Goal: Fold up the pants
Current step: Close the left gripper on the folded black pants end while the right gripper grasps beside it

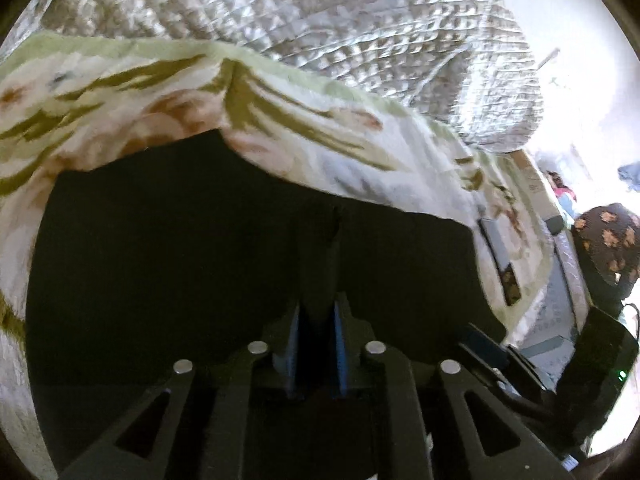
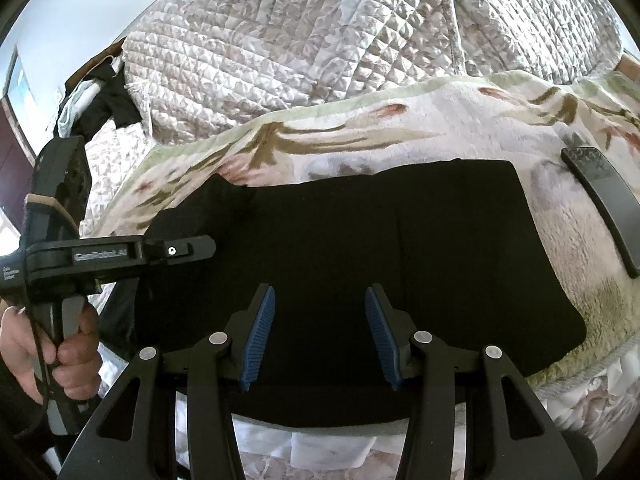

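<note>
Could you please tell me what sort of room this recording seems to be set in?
Probably a bedroom: the black pants lie on a floral fleece blanket spread over a bed, with a quilted bedspread bunched behind it.

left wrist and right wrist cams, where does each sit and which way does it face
Left wrist: on the left gripper, looking down along its narrowly parted fingers at the black pants on the floral blanket; no body shows.
Right wrist: on the right gripper, jaws wide and empty, facing the pants; the person's hand holds the left gripper at left.
Shared: pants, blanket, quilt.
</note>
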`<state>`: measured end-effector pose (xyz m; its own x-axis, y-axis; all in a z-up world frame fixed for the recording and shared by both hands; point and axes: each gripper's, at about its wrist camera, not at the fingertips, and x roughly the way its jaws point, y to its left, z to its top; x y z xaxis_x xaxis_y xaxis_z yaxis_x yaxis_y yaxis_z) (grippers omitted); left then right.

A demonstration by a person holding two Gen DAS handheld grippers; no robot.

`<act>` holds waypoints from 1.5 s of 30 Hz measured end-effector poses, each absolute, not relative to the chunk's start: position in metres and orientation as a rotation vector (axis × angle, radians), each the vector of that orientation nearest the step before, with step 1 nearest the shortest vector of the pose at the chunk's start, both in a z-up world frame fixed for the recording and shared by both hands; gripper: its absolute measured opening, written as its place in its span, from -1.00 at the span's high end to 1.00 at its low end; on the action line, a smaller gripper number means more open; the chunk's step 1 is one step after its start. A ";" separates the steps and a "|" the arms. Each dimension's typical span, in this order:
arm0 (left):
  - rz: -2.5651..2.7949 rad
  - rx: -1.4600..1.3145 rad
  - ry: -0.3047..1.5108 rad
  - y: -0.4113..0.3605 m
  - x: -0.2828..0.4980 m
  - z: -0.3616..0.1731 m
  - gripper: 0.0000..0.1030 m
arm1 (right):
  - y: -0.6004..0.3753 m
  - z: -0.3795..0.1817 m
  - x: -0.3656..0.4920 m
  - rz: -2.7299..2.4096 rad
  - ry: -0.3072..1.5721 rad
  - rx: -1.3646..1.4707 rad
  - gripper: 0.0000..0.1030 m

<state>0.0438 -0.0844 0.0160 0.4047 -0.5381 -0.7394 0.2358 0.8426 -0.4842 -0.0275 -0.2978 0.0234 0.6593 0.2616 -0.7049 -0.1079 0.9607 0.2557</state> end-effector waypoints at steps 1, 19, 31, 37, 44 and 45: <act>-0.519 -0.329 1.034 -0.085 0.042 0.020 0.61 | -0.298 0.023 -0.027 0.211 0.825 0.199 0.07; -0.291 -0.263 0.894 0.010 0.008 0.027 0.40 | -0.245 0.006 0.003 0.407 0.944 0.276 0.07; -0.287 -0.289 0.888 0.027 0.000 0.019 0.39 | -0.239 0.008 0.020 0.458 0.946 0.340 0.96; -0.302 -0.290 0.914 0.021 0.000 0.009 0.39 | -0.254 -0.009 0.019 0.409 0.963 0.364 0.96; -0.296 -0.246 0.892 0.015 -0.004 0.018 0.39 | -0.250 0.022 0.005 0.379 0.899 0.288 0.94; -0.294 -0.236 0.887 0.013 -0.003 0.020 0.39 | -0.247 0.027 0.001 0.389 0.879 0.276 0.88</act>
<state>-0.0028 0.0135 0.0195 0.5959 -0.3473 -0.7241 0.1536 0.9343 -0.3217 0.0009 -0.2475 0.0271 0.5752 0.4387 -0.6904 -0.2158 0.8955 0.3893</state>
